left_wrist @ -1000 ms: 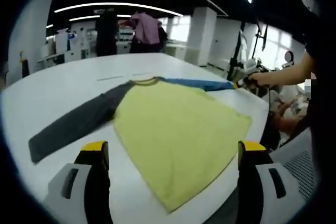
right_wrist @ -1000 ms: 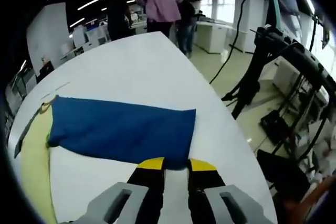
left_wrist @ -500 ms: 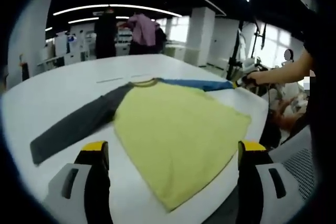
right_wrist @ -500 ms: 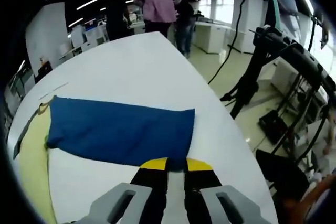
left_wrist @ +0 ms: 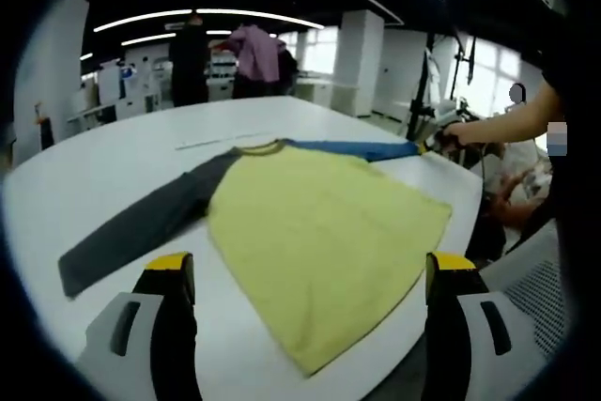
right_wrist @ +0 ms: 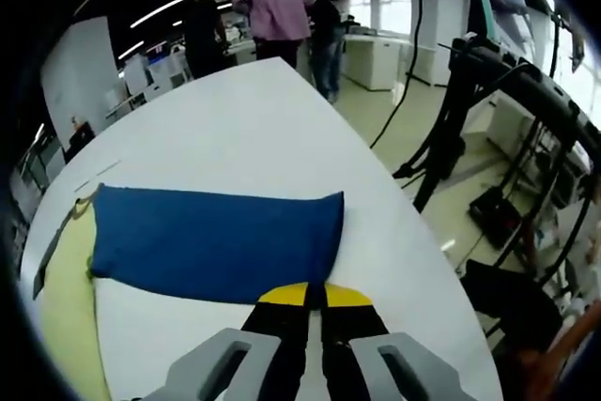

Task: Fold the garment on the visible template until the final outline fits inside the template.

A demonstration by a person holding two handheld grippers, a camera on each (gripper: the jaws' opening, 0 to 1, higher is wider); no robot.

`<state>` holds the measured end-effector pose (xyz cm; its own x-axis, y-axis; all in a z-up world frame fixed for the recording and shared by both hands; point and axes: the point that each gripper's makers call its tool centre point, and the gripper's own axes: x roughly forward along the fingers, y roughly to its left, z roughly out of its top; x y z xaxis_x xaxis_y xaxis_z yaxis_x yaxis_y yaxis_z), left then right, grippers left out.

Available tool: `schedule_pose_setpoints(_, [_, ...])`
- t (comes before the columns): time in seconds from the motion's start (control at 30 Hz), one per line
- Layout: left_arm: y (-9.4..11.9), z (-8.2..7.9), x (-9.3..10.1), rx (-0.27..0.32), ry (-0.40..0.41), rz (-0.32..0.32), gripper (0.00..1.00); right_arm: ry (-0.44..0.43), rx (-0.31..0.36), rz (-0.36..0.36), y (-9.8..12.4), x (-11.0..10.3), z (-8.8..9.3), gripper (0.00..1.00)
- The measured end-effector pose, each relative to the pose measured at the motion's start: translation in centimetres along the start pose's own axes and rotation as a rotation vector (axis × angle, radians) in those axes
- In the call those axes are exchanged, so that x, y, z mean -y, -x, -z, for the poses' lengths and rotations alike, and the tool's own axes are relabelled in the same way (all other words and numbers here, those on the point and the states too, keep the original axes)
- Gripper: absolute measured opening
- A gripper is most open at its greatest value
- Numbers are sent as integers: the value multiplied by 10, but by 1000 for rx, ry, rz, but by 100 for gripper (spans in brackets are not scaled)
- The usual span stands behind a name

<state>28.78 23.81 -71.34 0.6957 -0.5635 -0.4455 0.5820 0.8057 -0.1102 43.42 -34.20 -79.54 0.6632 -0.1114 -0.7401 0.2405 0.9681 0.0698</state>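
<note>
Garment [left_wrist: 319,232]: long-sleeved shirt with yellow body, grey sleeve [left_wrist: 141,223] and blue sleeve [right_wrist: 211,241]; laid flat, front down or up not determinable, on white table [left_wrist: 103,152].

Location relative to garment body:
- Grey sleeve extended outward on one side, lying flat.
- Blue sleeve extended outward on opposite side, cuff end [right_wrist: 324,232] near table edge.
- Thin pale strips [left_wrist: 221,141] on tabletop just beyond collar; possibly template marking, outline not legible.

Left gripper [left_wrist: 305,274]: jaws wide apart, holding nothing, hovering at hem side of body.

Right gripper [right_wrist: 315,296]: yellow jaw tips pressed together at lower cuff corner of blue sleeve; appears clamped on cuff fabric. In left gripper view, seen at far tip of blue sleeve [left_wrist: 434,146], held by person's hand.

Change over last second: jaw tips, previously with narrow gap astride cuff edge, now closed. Sleeve position essentially unchanged; no lift yet.

Implication: grasp on blue sleeve judged secured; first fold not begun. Next step likely: carry cuff inward across yellow body. Grey sleeve and hem folds remain outstanding.
</note>
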Motion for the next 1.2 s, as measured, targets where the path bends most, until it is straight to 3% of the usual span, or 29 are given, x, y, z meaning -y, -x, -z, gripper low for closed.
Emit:
schedule_pose_setpoints(0.43, [1,1,-1,3,4,-2,99,-43,68,-25,16,-14,-15,0])
schedule_pose_setpoints(0.7, [1,-1,-1,12,4,-2,99,-66,153,-99,28,-37,-35,0])
schedule_pose_setpoints(0.9, [1,-1,0,9,-1,-2,99,-45,211,-139,38,-59,-51,0])
schedule_pose_setpoints(1.2, [2,-1,0,5,-4,-5,99,3,255,-213,72,-115,-57,0])
